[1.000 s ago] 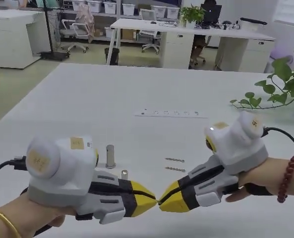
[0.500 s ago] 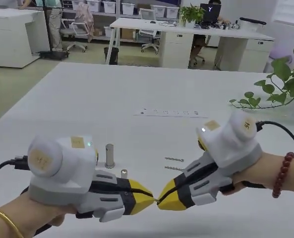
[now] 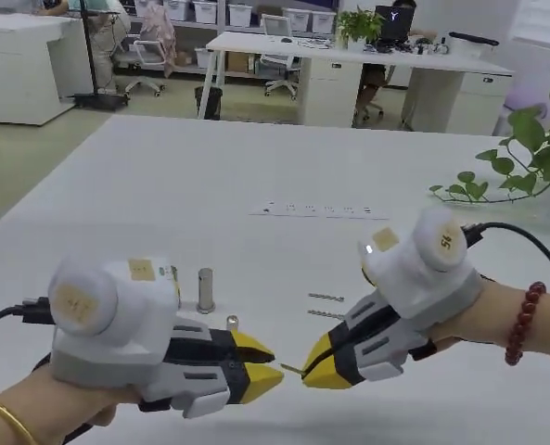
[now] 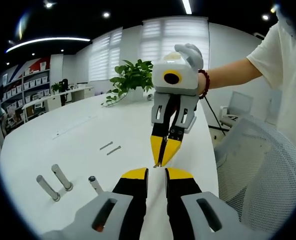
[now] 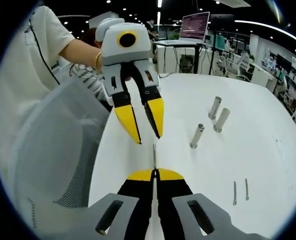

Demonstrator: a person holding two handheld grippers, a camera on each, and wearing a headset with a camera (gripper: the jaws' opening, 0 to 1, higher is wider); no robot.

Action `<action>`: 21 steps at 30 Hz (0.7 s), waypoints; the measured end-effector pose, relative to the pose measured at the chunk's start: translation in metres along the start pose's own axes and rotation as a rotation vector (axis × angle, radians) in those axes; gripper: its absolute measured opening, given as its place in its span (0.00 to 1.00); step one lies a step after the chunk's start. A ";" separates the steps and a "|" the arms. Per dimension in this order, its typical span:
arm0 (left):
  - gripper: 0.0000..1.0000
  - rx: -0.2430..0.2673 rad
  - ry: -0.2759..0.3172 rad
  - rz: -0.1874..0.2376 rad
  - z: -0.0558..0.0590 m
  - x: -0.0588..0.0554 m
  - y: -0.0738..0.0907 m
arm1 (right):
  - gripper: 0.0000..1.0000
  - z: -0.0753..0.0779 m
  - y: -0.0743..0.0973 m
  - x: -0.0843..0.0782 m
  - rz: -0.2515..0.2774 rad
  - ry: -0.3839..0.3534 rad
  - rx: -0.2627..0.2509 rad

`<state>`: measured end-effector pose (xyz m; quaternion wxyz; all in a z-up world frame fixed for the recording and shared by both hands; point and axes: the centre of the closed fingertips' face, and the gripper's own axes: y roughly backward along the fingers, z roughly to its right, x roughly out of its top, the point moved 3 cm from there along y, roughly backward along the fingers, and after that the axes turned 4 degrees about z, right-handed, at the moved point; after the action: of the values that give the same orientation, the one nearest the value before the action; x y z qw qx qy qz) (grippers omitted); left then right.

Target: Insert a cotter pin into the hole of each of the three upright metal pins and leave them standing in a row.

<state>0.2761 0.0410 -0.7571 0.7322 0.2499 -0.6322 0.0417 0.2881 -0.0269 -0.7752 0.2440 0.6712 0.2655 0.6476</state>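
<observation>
A wide white table [image 3: 163, 204] runs out into an open office, with desks and chairs behind it and a leafy plant [image 3: 534, 148] at its right edge.

In the head view the left gripper [image 3: 276, 363] sits low on the left, its yellow jaws parted with nothing between them. The right gripper [image 3: 306, 374] faces it tip to tip, its jaws pressed together on a thin cotter pin [image 3: 293, 369] whose free end points at the left one. Two of the metal pins [image 3: 206, 290] stand upright just beyond the left gripper, the nearer one partly hidden by it. Two loose cotter pins [image 3: 326, 298] lie side by side on the table to their right.

In the left gripper view its own jaws rise with a clear, empty gap. The right gripper hangs opposite, closed, with the cotter pin poking from its tips. All three metal pins show at lower left.

In the right gripper view its own jaws meet around the cotter pin, which juts straight ahead, its end near the left gripper's spread tips. The three metal pins stand grouped to the right.
</observation>
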 end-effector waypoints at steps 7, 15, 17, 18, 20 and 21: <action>0.13 0.095 0.011 0.004 -0.012 -0.008 0.007 | 0.02 0.012 0.000 -0.002 -0.044 0.010 -0.048; 0.12 0.235 0.016 -0.013 -0.032 -0.020 0.016 | 0.02 0.029 -0.002 -0.005 -0.135 0.046 -0.118; 0.12 0.262 0.021 -0.019 -0.037 -0.023 0.017 | 0.02 0.033 -0.003 -0.003 -0.144 0.046 -0.126; 0.12 0.269 0.029 -0.019 -0.039 -0.024 0.018 | 0.02 0.034 -0.003 -0.002 -0.148 0.047 -0.130; 0.12 0.287 0.045 -0.024 -0.043 -0.027 0.018 | 0.02 0.039 -0.004 -0.001 -0.158 0.040 -0.144; 0.12 0.303 0.046 -0.027 -0.047 -0.028 0.018 | 0.02 0.040 -0.005 0.000 -0.163 0.038 -0.142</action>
<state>0.3059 0.0836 -0.7819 0.7007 0.3653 -0.5984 0.1324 0.3278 -0.0227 -0.7800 0.3375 0.6160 0.2772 0.6556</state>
